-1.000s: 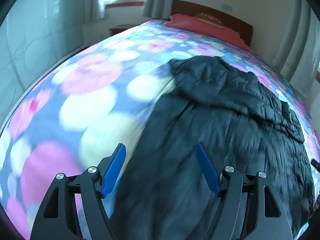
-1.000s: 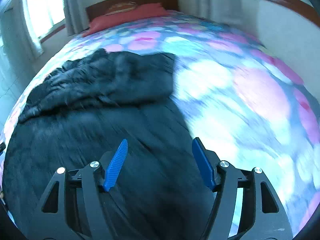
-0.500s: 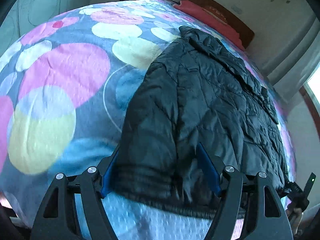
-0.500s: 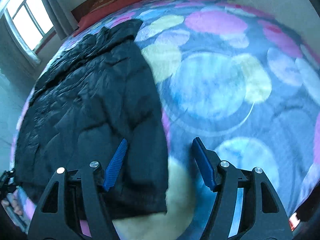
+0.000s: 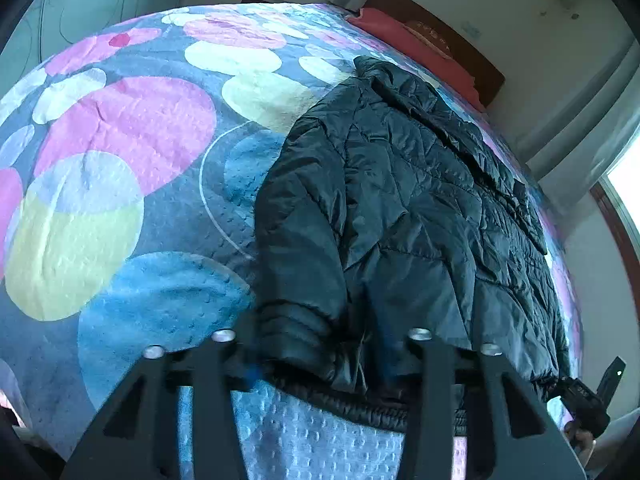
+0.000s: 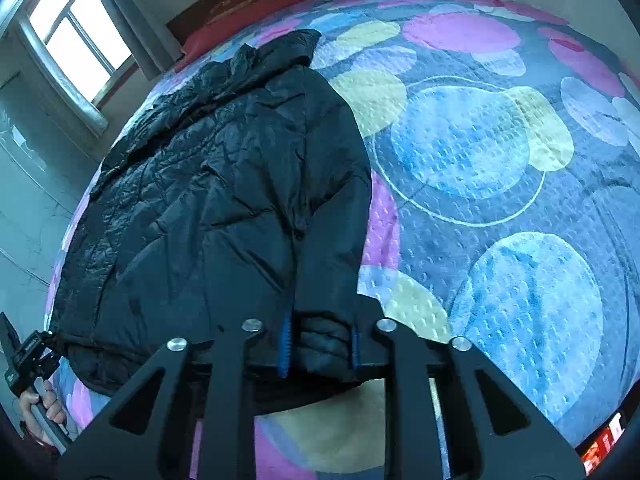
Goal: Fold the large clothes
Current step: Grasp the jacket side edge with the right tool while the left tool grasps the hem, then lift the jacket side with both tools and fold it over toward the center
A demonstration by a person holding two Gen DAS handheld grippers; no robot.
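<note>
**A:** Both grippers have come down to the near hem since half a second ago; the jacket's cuffs, which lay ahead of the blue fingers, now sit between them.

**B:** What's underneath?

**A:** A bed (image 5: 120,208) with a quilted spread of big pink, yellow and blue circles. A red pillow (image 5: 404,36) lies at the far end against a dark wooden headboard (image 5: 452,40). Grey curtains hang to one side, and a bright window (image 6: 76,28) shows in the right wrist view.

**B:** And the garment?

**A:** The black quilted jacket (image 5: 420,208) lies flat along the bed, collar toward the pillow, hem at the near edge, a sleeve along each side.

**B:** Where are the fingers?

**A:** The right gripper (image 6: 320,344) has narrowed onto one sleeve's cuff, its blue fingers (image 6: 285,344) pressing the fabric from both sides. The left gripper (image 5: 320,364) straddles the other sleeve's cuff and the hem. Its fingers are mostly buried in fabric, so I cannot tell whether they have clamped or merely bracket it.

**B:** Anything else?

**A:** Each camera catches the other gripper at the opposite hem corner.
</note>
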